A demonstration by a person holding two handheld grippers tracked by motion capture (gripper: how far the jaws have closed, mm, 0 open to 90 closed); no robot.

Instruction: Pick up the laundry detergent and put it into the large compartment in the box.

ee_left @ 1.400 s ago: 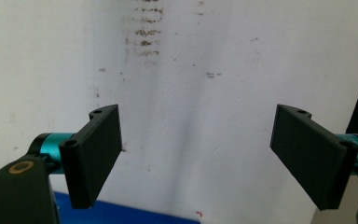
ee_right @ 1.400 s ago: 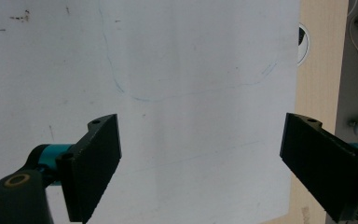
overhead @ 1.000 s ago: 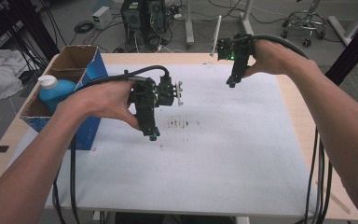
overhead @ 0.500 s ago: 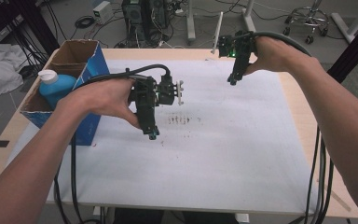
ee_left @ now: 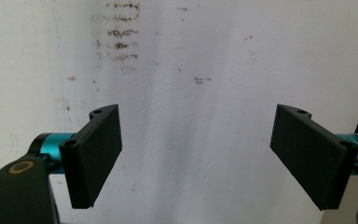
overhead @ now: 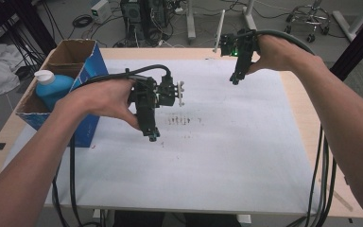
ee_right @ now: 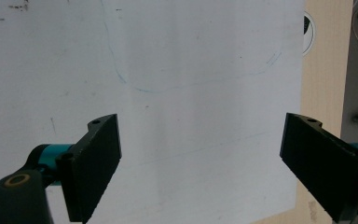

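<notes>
**Both grippers empty over the white sheet, nothing picked up yet**

The nearest candidate for handling is the blue bottle (overhead: 52,87) with a white cap, which stands inside the open cardboard box (overhead: 82,52) at the upper left of the high view, on the left edge of the desk (overhead: 307,118). It is untouched and still in the box.

The left gripper (overhead: 151,135) hangs at the centre-left of the high view, pointing down at the white sheet (overhead: 227,156), just beside a cluster of small brown stains (overhead: 182,121). In the left gripper view its fingers (ee_left: 95,154) stand wide apart with only stained sheet between them. The right gripper (overhead: 235,80) sits at the upper centre-right of the high view, well apart from the left one and from the box. In the right gripper view its fingers (ee_right: 98,161) are likewise spread, bare sheet and a faint blue pen line (ee_right: 140,88) between them, with the wooden desk edge at the right of the frame.

As a judgement, the work is at its very start: no grasp is made, nothing lies on the sheet, and reaching, gripping and moving the bottle all remain.
</notes>
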